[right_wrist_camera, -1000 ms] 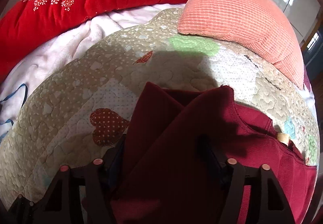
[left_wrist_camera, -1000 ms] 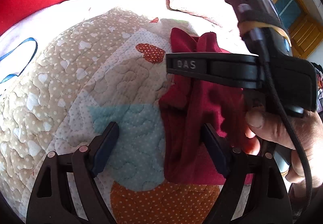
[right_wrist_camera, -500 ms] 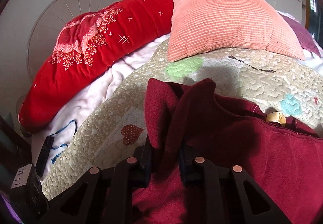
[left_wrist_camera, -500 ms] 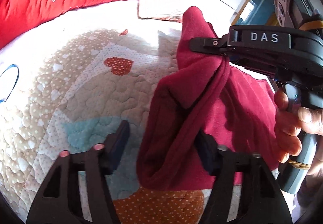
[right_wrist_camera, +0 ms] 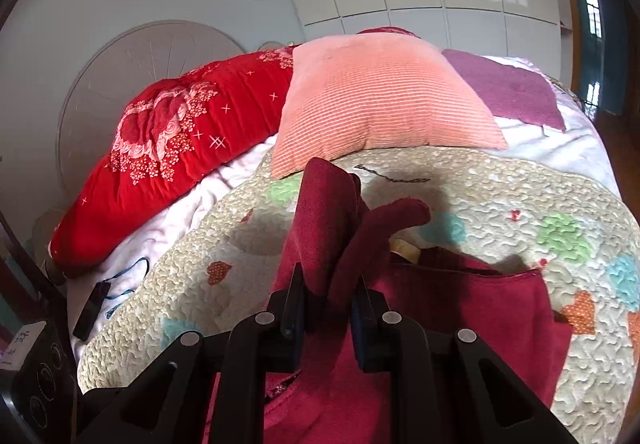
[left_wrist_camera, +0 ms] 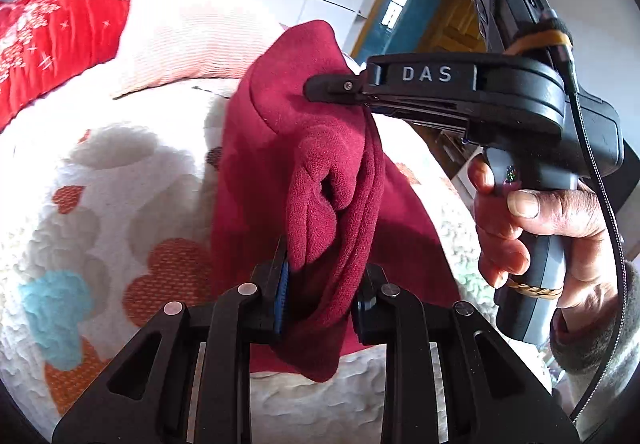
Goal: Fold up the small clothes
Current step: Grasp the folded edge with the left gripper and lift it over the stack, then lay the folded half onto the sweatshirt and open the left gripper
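A dark red fleece garment [left_wrist_camera: 304,172] hangs lifted above a heart-patterned quilt [left_wrist_camera: 100,204]. My left gripper [left_wrist_camera: 322,296] is shut on its lower bunched edge. My right gripper [left_wrist_camera: 320,88], held by a hand at the right of the left wrist view, is shut on the garment's upper part. In the right wrist view my right gripper [right_wrist_camera: 330,300] pinches a fold of the garment [right_wrist_camera: 324,212], and the rest of the garment lies on the quilt [right_wrist_camera: 500,212] to the right.
A salmon pillow [right_wrist_camera: 380,104] and a red flowered duvet [right_wrist_camera: 180,148] lie at the head of the bed. A purple cloth [right_wrist_camera: 508,84] lies behind the pillow. A black device with a blue cord [right_wrist_camera: 92,304] lies at the left. White wardrobes stand behind.
Both grippers closed on the red garment and lifted its edge off the quilt. The left gripper was open a second ago; both views tilted upward.
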`<action>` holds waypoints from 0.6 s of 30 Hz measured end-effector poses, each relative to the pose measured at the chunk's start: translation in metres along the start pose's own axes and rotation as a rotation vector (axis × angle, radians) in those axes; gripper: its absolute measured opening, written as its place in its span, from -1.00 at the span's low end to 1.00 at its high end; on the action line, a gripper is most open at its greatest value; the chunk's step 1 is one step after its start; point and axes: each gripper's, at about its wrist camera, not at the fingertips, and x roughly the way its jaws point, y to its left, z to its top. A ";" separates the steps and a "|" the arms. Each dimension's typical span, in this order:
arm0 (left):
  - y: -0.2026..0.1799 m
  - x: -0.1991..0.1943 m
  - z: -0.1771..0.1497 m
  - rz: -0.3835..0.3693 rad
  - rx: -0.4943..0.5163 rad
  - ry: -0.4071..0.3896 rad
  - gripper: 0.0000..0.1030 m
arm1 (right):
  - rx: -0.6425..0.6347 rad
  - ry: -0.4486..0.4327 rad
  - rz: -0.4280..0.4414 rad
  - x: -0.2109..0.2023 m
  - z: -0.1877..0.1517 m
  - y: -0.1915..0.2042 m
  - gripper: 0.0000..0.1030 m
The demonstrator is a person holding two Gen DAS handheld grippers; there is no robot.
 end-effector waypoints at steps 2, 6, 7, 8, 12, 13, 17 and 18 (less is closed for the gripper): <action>-0.024 0.018 -0.001 -0.019 0.038 0.029 -0.54 | 0.033 -0.003 -0.032 -0.013 -0.008 -0.027 -0.67; -0.061 0.058 -0.009 -0.039 0.084 0.116 -0.54 | 0.073 0.020 -0.162 -0.020 -0.030 -0.074 -0.70; -0.069 0.069 -0.013 -0.035 0.095 0.139 -0.54 | 0.080 0.037 -0.195 -0.017 -0.036 -0.084 -0.71; -0.075 0.078 -0.016 -0.024 0.109 0.159 -0.54 | 0.096 0.060 -0.203 -0.011 -0.043 -0.093 -0.71; -0.085 0.088 -0.021 0.018 0.166 0.192 -0.54 | 0.268 0.049 -0.112 -0.009 -0.065 -0.132 -0.63; -0.084 0.083 -0.019 -0.004 0.163 0.203 -0.53 | 0.307 0.032 -0.064 -0.013 -0.067 -0.138 -0.57; -0.064 0.055 -0.005 -0.062 0.114 0.201 -0.35 | 0.355 0.032 0.027 -0.008 -0.064 -0.142 -0.18; -0.057 0.051 -0.001 -0.050 0.116 0.180 -0.26 | 0.354 0.033 0.037 -0.004 -0.063 -0.140 -0.17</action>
